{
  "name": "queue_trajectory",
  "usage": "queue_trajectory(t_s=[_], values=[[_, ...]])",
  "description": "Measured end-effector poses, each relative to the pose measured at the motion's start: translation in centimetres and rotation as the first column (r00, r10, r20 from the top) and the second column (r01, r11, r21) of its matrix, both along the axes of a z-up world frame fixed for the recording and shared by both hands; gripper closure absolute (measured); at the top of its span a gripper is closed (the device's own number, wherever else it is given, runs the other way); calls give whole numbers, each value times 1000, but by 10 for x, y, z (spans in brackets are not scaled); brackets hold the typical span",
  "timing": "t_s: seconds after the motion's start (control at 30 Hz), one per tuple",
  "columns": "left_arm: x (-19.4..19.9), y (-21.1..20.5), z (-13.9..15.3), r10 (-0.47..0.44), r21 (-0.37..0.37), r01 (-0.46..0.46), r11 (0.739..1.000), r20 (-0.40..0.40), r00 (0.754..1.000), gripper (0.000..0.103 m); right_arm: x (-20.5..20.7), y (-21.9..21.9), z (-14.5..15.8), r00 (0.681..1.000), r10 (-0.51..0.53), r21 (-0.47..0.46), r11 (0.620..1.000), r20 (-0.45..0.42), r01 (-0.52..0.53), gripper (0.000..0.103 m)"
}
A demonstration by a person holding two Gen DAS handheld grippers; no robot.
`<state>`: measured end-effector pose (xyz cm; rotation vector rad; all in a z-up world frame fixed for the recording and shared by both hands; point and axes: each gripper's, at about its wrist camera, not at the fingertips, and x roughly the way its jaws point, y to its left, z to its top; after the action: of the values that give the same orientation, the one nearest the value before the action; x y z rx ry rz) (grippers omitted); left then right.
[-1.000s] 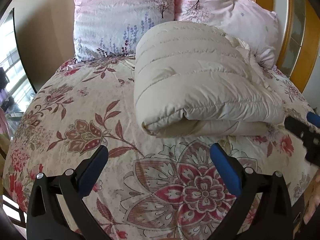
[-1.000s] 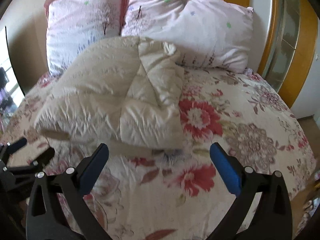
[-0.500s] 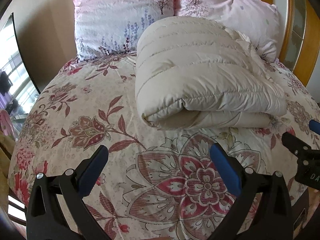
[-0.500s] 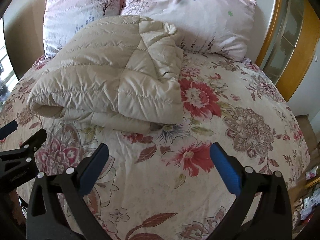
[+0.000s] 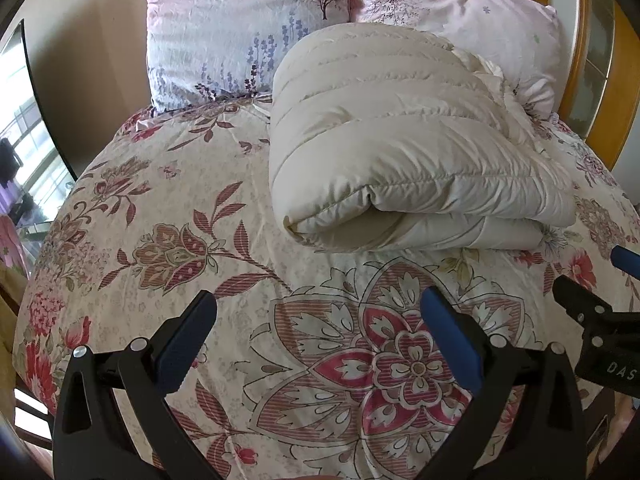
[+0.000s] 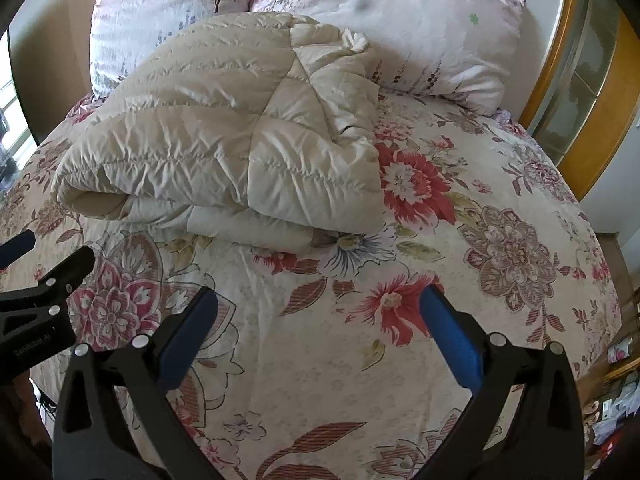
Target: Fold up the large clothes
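Observation:
A cream quilted padded garment (image 5: 400,140) lies folded into a thick bundle on the floral bedspread (image 5: 200,208), its rolled edge facing me. The same bundle (image 6: 224,140) fills the upper left of the right wrist view. My left gripper (image 5: 318,334) hovers open over the bedspread, well short of the bundle, with nothing between its blue pads. My right gripper (image 6: 318,334) is likewise open and empty, back from the bundle's near right corner. Each gripper shows at the edge of the other's view: the right one (image 5: 600,300), the left one (image 6: 40,264).
Two pink printed pillows (image 5: 240,28) (image 6: 420,28) lean against the head of the bed behind the bundle. A wooden headboard frame (image 6: 560,80) stands at the right. A window (image 5: 24,152) is at the far left. Small clutter (image 6: 616,392) lies beyond the bed's right edge.
Both grippers have drawn back from the folded bundle toward the foot of the bed, and more bedspread now shows in front of them. The bundle has stayed put.

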<state>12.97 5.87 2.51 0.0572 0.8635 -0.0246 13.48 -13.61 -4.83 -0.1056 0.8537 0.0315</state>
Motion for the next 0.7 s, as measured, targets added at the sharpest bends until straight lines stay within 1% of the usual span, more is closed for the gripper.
queue_trajectory(t_s=[0.7], values=[[2, 0, -3, -2, 4, 2, 1000, -11, 1000, 1, 3, 5, -7, 1000, 9, 18, 1000, -24, -9, 2]])
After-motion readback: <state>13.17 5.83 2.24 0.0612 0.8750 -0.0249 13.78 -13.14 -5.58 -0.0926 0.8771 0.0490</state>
